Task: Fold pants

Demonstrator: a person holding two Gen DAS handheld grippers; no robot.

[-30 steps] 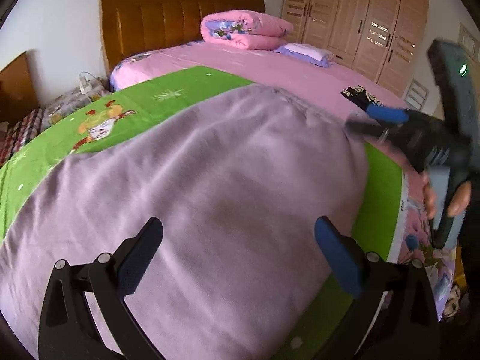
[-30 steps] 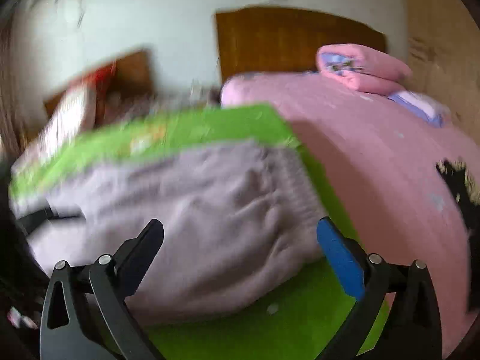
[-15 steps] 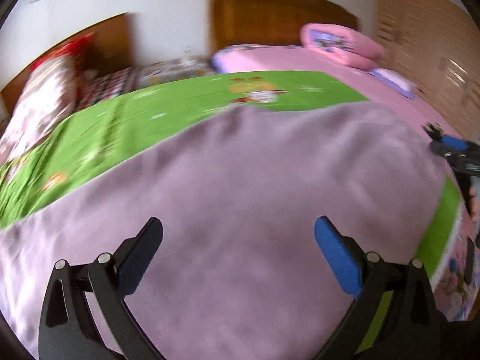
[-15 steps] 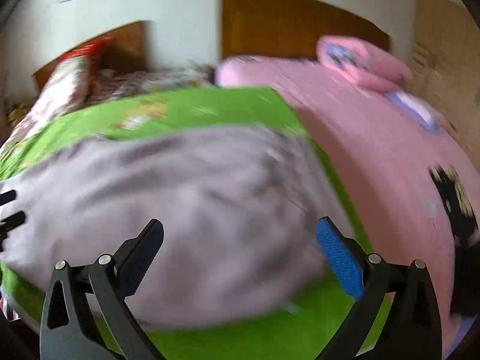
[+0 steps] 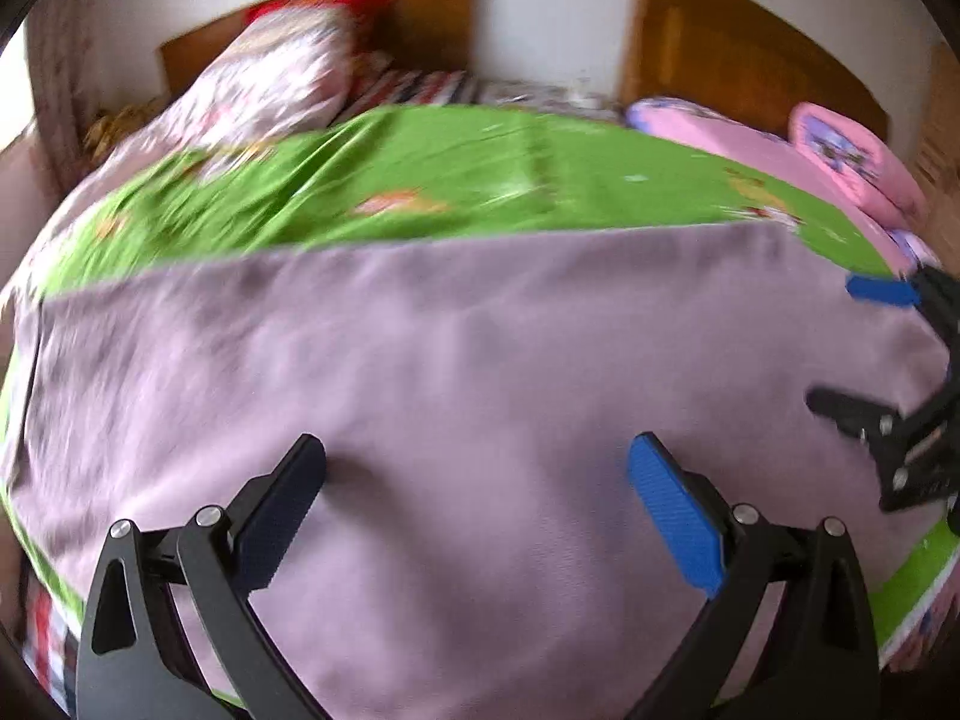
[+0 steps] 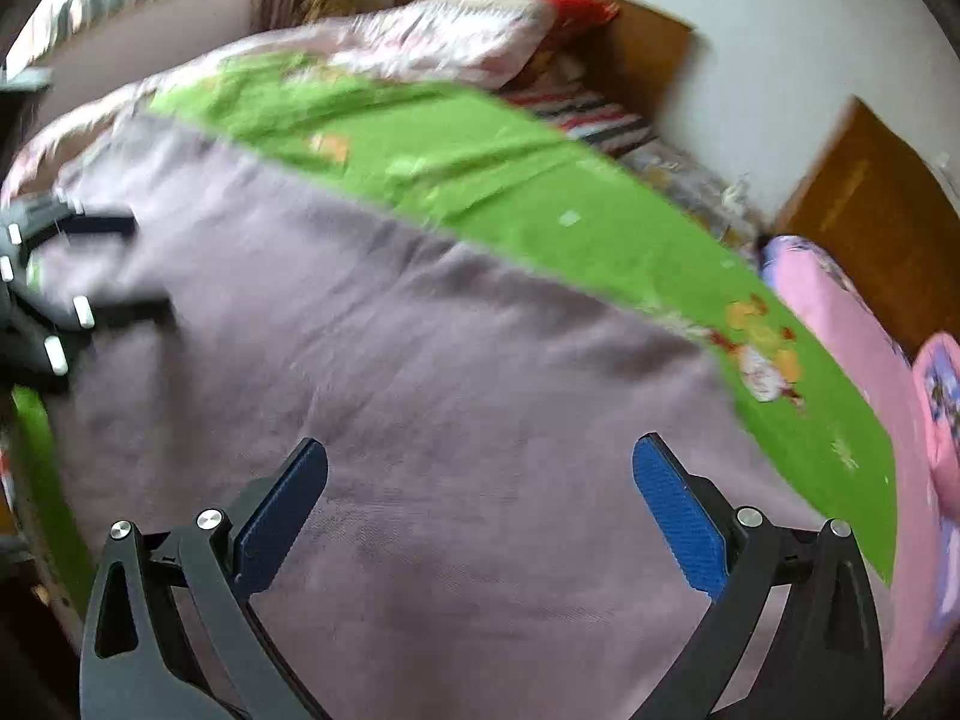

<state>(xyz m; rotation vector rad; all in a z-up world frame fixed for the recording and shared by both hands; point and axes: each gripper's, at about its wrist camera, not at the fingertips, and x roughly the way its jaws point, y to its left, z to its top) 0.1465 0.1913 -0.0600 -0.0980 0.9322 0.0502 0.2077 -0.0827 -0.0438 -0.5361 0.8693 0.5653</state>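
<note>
Pants (image 5: 456, 372), soft mauve knit, flat on green sheet (image 5: 480, 174).

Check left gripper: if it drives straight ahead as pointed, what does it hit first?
Probably the lilac pants: the open left gripper aims down onto the spread cloth, with nothing between. Exact depth is unclear.

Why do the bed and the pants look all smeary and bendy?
Left wrist view: the pants and green sheet are motion-blurred, while the left gripper stays sharp. Right wrist view: the same smear, strongest on the pillow; the fisheye lens curves the bed in both.
</note>
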